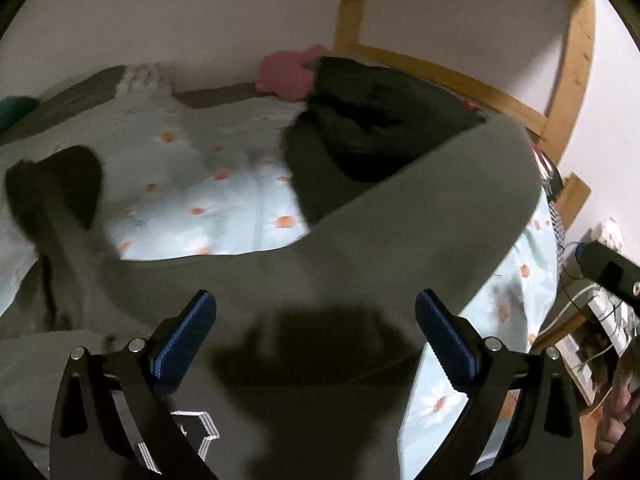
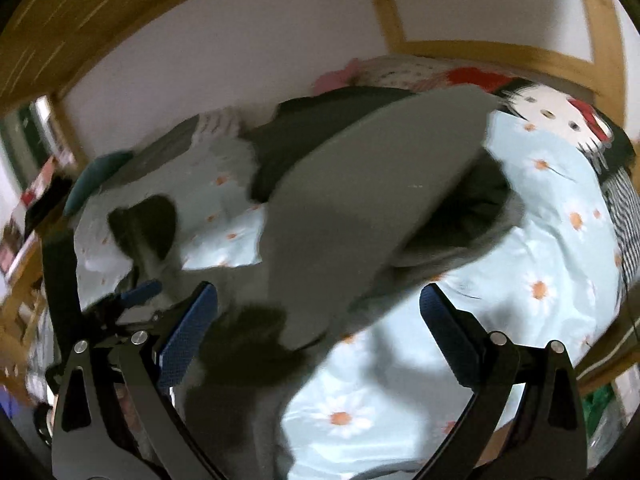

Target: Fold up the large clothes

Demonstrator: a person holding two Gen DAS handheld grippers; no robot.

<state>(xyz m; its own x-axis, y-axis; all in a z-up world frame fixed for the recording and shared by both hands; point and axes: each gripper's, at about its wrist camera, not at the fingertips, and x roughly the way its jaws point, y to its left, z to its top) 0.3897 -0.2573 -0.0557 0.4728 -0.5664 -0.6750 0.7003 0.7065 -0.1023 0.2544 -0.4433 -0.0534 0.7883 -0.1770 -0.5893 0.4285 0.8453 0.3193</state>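
A large grey garment [image 1: 360, 248] with dark cuffs lies spread on a bed with a pale blue daisy-print sheet [image 1: 208, 200]. One sleeve [image 1: 400, 184] is folded across the body; its dark cuff [image 1: 360, 120] lies at the far end. The other dark cuff [image 1: 52, 188] lies at the left. My left gripper [image 1: 316, 340] is open and empty just above the garment's body. My right gripper [image 2: 320, 332] is open and empty above the garment's near edge [image 2: 340, 240] and the sheet [image 2: 540, 220]. The left gripper's blue pad [image 2: 140, 292] shows at the left of the right wrist view.
A wooden bed frame [image 1: 440, 72] and white wall stand behind. A pink soft item [image 1: 284, 76] lies at the head. A cartoon-cat pillow [image 2: 560, 120] and striped cloth [image 2: 628, 216] lie at the right. Shelves with cables [image 1: 600, 320] stand beside the bed.
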